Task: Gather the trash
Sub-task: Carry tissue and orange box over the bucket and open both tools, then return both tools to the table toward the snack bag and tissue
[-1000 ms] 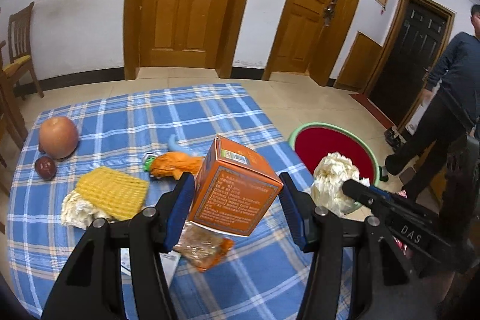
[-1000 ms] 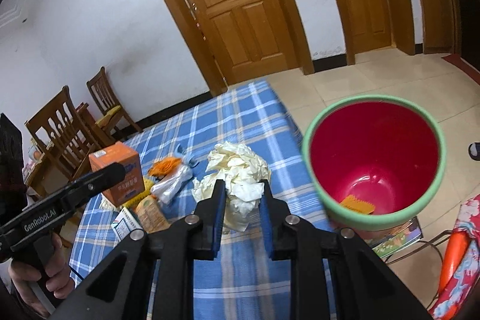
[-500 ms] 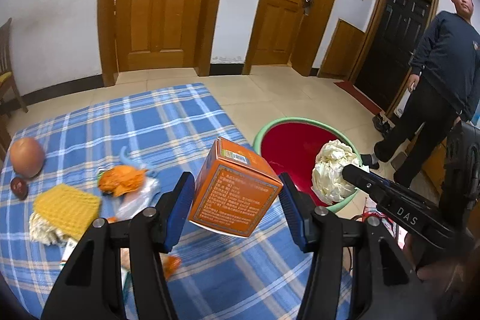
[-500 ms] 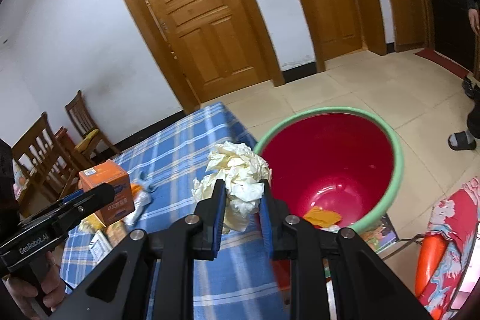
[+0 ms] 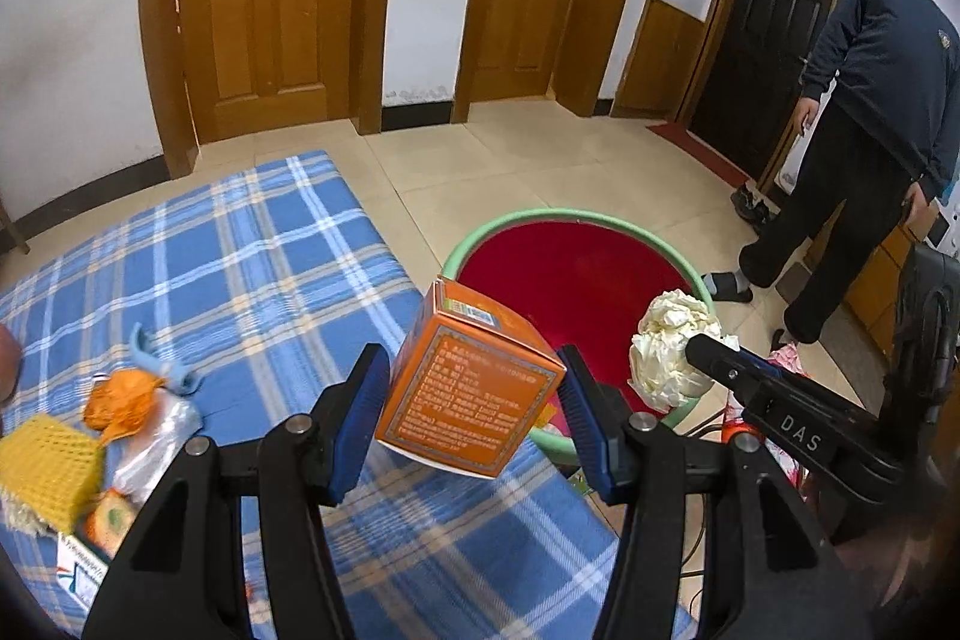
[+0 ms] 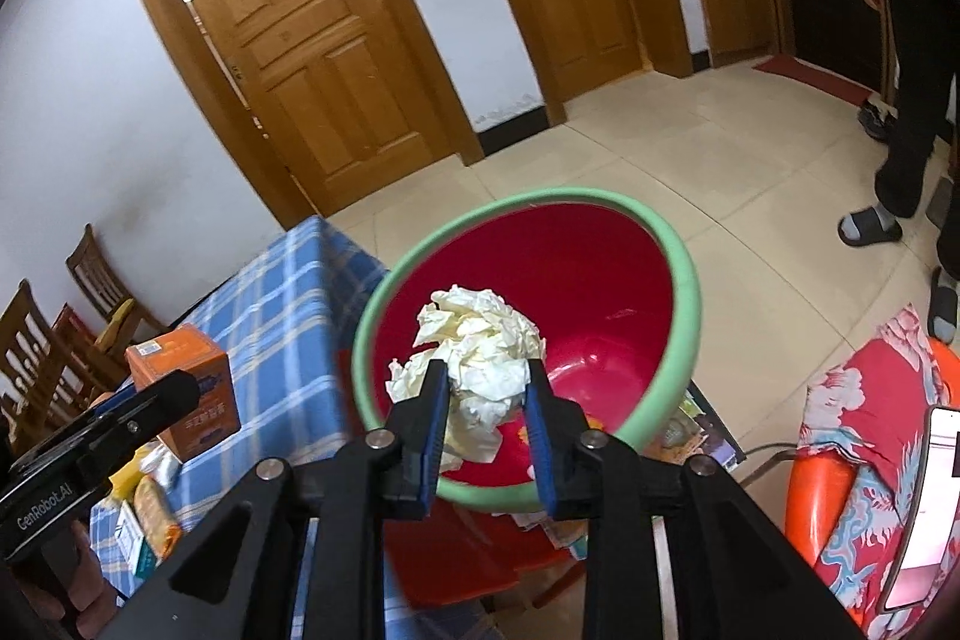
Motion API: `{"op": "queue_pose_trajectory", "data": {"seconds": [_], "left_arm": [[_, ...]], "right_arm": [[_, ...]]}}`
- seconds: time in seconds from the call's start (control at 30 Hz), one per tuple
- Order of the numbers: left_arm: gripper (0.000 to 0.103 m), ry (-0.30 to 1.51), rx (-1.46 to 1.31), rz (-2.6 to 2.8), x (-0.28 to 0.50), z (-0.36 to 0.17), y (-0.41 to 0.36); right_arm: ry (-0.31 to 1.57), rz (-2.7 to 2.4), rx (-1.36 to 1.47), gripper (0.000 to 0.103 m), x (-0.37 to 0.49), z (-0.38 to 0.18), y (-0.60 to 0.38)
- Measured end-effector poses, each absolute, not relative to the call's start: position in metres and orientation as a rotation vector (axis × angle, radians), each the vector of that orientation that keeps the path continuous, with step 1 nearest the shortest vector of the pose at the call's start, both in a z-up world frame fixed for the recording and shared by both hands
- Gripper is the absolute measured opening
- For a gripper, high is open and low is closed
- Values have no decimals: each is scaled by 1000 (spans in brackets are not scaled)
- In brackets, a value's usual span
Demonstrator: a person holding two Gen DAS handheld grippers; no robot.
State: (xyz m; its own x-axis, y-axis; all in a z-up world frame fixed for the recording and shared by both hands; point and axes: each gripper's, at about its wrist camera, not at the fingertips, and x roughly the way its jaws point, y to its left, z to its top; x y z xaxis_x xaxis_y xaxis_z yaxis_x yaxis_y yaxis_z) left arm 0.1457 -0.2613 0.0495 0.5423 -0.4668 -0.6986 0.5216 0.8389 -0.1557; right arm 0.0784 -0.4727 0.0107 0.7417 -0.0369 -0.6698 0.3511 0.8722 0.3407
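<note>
My left gripper (image 5: 471, 370) is shut on a tilted orange carton (image 5: 474, 388), held in the air over the table's right edge, just short of the bin. The bin (image 5: 528, 217) is red inside with a green rim and stands on the floor beside the table. My right gripper (image 6: 486, 376) holds a crumpled white paper wad (image 6: 480, 340) over the bin's mouth (image 6: 690, 292). Its jaws are opening, and both pads still touch the wad. Some orange scraps lie at the bin's bottom. The carton (image 6: 180, 376) also shows at the left of the right wrist view.
The table wears a blue checked cloth (image 5: 240, 268). On its left lie an orange wrapper (image 5: 120, 394), a clear bag, a yellow foam net (image 5: 42, 460) and small packets. A person (image 5: 888, 70) stands right of the bin. Wooden chairs (image 6: 60, 328) stand behind the table.
Both grippers have swung right from over the table toward the bin. The paper wad now hangs over the bin's mouth. The right jaws stand slightly wider.
</note>
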Motion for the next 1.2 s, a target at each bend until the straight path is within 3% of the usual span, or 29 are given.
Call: {"op": "queue_pose_trajectory", "data": {"seconds": [0.17, 0.5, 0.57, 0.63, 1.2], "left_arm": [[57, 815, 93, -589, 155, 40, -277], [57, 801, 127, -643, 161, 30, -309], [65, 784, 136, -642, 160, 32, -314], [71, 767, 141, -638, 159, 33, -315], [71, 772, 67, -588, 151, 46, -277]], "right_arm": [[715, -253, 495, 41, 82, 0, -487], [683, -288, 546, 50, 72, 0, -502], [677, -288, 564, 55, 69, 0, -505], [678, -290, 572, 56, 68, -1, -509], [668, -257, 559, 62, 53, 16, -492]]}}
